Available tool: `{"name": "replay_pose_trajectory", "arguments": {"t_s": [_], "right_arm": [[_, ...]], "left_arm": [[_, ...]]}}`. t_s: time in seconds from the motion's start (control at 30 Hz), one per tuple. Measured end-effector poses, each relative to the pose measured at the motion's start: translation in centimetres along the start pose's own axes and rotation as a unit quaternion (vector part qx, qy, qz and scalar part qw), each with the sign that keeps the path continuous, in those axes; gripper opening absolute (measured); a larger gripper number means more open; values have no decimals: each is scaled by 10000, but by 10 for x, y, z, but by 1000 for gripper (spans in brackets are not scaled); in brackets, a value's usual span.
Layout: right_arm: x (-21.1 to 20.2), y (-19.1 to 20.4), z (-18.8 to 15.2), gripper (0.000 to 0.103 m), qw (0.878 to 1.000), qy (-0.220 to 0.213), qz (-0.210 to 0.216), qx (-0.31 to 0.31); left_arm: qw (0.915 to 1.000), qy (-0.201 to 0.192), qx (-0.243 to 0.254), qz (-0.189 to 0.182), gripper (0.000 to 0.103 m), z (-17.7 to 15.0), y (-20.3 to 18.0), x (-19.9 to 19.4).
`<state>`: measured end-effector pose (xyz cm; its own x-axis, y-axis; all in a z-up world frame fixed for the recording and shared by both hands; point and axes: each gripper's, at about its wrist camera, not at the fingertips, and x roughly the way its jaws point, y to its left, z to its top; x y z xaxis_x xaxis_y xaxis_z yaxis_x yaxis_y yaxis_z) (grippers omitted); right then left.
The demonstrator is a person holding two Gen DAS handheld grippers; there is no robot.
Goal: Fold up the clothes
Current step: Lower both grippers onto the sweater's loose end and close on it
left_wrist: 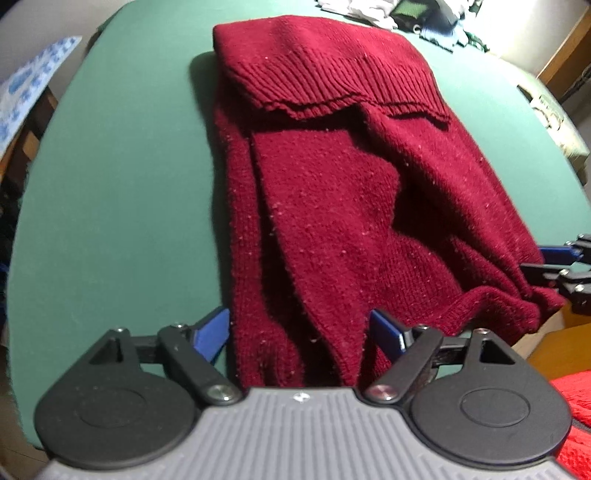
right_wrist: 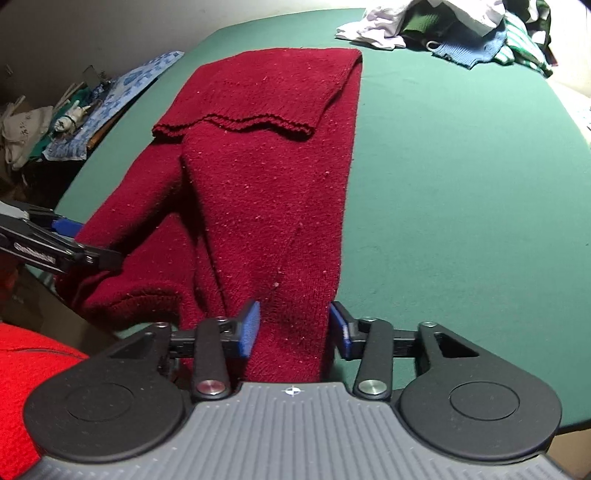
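1. Table (right_wrist: pixel 461 184): a green surface that fills most of both views and carries everything named below.
2. Maroon knit sweater (right_wrist: pixel 266 192): lies lengthwise on the table, running from 6 o'clock toward 12 o'clock in both views. Its ribbed hem (left_wrist: pixel 332 88) is folded back over the body at the far end. A sleeve fold lies along its length, and its near end hangs toward the table edge.
3. Pile of other clothes (right_wrist: pixel 443 33): white, green and blue pieces heaped at about 1 o'clock on the far side of the table, well apart from the sweater.
4. Left gripper (left_wrist: pixel 299 332): at 6 o'clock in its own view, its blue pads set wide on either side of the sweater's near end. The left pad (left_wrist: pixel 216 332) stands clear of the fabric, so the gripper is released.
5. Right gripper (right_wrist: pixel 293 328): at 6 o'clock in its own view, straddling a narrow fold of the sweater's near end. Its blue pads (right_wrist: pixel 249 328) sit against both sides of the cloth, grasping the sweater.
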<state>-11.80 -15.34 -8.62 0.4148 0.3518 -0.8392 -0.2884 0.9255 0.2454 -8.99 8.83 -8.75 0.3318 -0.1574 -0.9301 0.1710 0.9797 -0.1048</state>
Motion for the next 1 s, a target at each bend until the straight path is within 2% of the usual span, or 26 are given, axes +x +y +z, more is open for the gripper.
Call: {"name": "replay_pose_trajectory", "arguments": {"t_s": [0.17, 0.33, 0.63, 1.0], "right_arm": [[0, 3, -1, 43, 10000, 33, 18, -80], [0, 3, -1, 28, 9999, 83, 39, -145], [1, 4, 0, 31, 9994, 157, 55, -311], [0, 12, -12, 34, 9976, -114, -50, -681]], "left_arm": [[9998, 10, 67, 170, 85, -1, -5, 3], [9996, -50, -14, 293, 73, -2, -2, 2], [9995, -169, -23, 249, 61, -4, -5, 0], [9996, -126, -81, 258, 61, -5, -5, -3]]}}
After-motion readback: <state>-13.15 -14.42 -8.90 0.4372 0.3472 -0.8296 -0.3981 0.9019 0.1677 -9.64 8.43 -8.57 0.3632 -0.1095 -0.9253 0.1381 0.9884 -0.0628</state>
